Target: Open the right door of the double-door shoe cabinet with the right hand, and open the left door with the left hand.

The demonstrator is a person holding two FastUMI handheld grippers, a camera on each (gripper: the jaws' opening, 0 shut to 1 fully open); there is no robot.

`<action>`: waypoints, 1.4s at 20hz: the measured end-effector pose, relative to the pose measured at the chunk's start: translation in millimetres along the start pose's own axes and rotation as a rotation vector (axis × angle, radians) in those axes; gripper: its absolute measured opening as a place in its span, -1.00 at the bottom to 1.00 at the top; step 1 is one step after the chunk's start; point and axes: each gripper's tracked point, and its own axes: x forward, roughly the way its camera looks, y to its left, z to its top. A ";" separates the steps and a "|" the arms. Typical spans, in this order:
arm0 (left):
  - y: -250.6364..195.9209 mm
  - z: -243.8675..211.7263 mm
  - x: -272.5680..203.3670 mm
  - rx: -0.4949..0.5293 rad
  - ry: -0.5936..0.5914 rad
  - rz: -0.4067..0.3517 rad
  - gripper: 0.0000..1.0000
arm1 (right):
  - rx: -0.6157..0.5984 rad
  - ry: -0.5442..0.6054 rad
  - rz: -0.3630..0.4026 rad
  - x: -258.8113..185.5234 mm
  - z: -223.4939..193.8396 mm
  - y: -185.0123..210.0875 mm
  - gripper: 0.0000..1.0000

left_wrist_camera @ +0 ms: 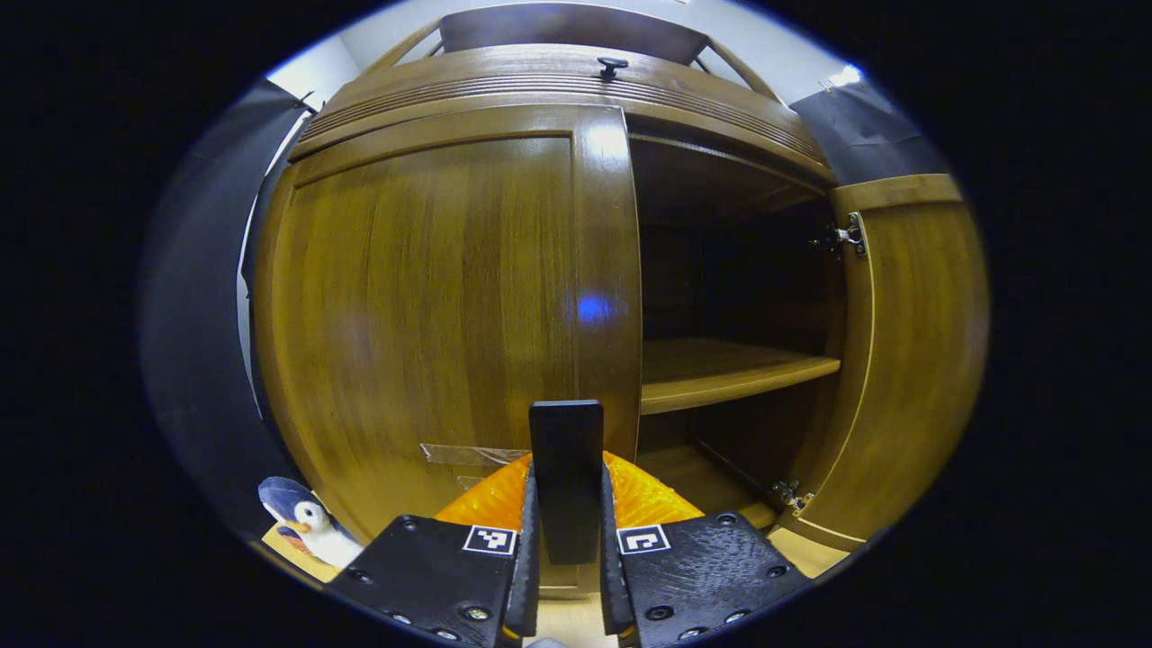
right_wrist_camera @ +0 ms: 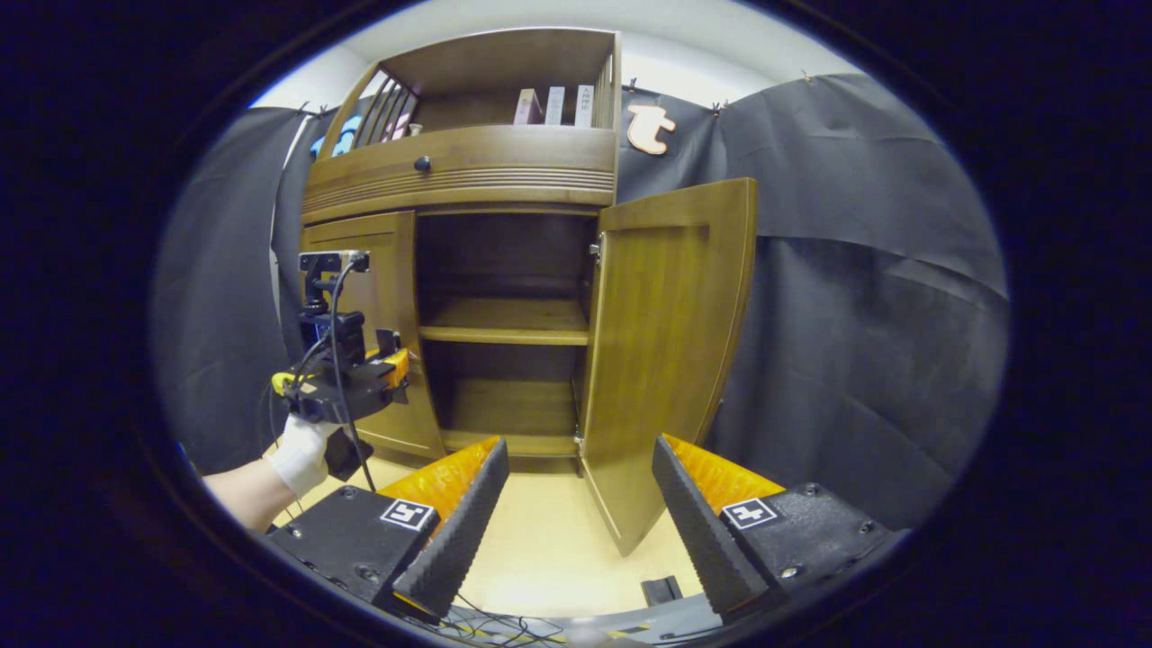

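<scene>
My left tongs (left_wrist_camera: pixel 567 549) are clamped on the black upright handle (left_wrist_camera: pixel 566 468) at the inner edge of the brown wooden left door (left_wrist_camera: pixel 432 315) of the shoe cabinet; both ribbed fingers press against its sides. That door is closed or very nearly so, flat against the cabinet front. In the right gripper view I see the same left tongs (right_wrist_camera: pixel 389 355) farther off, against the left door (right_wrist_camera: pixel 378 297), held by a hand in a white glove (right_wrist_camera: pixel 301 454).

My right tongs (right_wrist_camera: pixel 580 504) are spread wide with nothing between the fingers, hanging back from the cabinet above the pale yellow floor (right_wrist_camera: pixel 558 549). The brown wooden right door (right_wrist_camera: pixel 666 351) stands swung well out on its hinges, baring the dark inside with its wooden middle shelf (right_wrist_camera: pixel 504 324) and bottom board.

Above the doors runs a ribbed wooden drawer front with a small dark knob (right_wrist_camera: pixel 421 164). A penguin soft toy (left_wrist_camera: pixel 306 522) sits low at the cabinet's left corner.
</scene>
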 end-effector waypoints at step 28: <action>63.1 -9.0 -149.4 -0.002 0.000 0.038 -0.48 | -0.059 -0.013 0.172 -27.8 -10.3 56.2 1.00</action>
